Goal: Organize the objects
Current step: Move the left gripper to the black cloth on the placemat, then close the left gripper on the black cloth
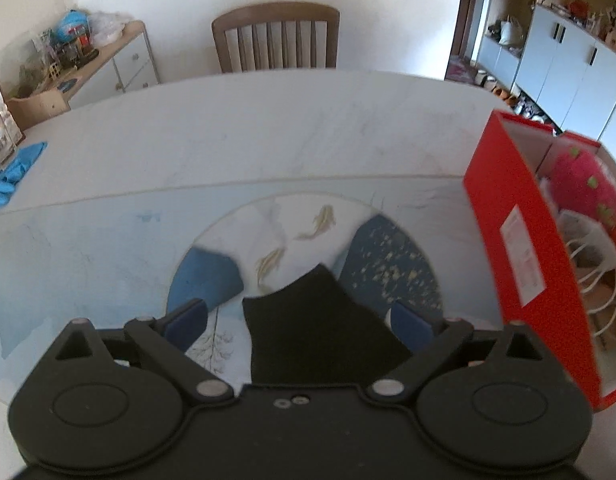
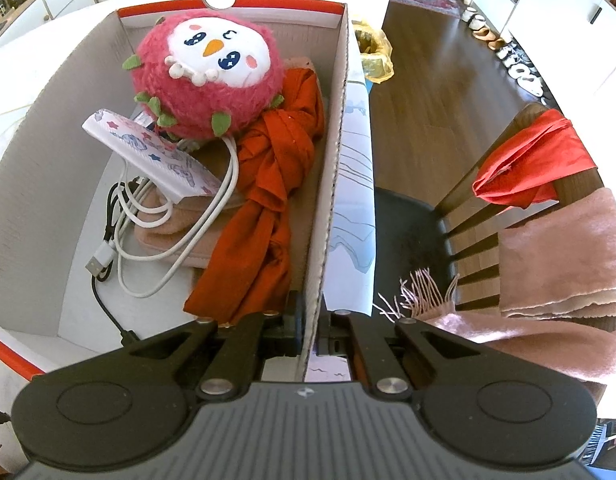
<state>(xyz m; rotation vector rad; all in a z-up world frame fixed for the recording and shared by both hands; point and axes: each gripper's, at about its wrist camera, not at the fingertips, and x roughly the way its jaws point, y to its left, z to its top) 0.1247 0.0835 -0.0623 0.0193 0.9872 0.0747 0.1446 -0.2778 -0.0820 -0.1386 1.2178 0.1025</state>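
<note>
right wrist: right gripper [image 2: 308, 328] clamps red box [image 2: 328, 184] wall.

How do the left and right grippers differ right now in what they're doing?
The left gripper has its jaws spread wide with a black cloth lying loose between them, while the right gripper is closed on the red box's side wall. The left gripper sits over the table mat; the right gripper sits at the box edge, looking down on the plush toy and orange cloth inside. Both are black two-finger grippers.
</note>
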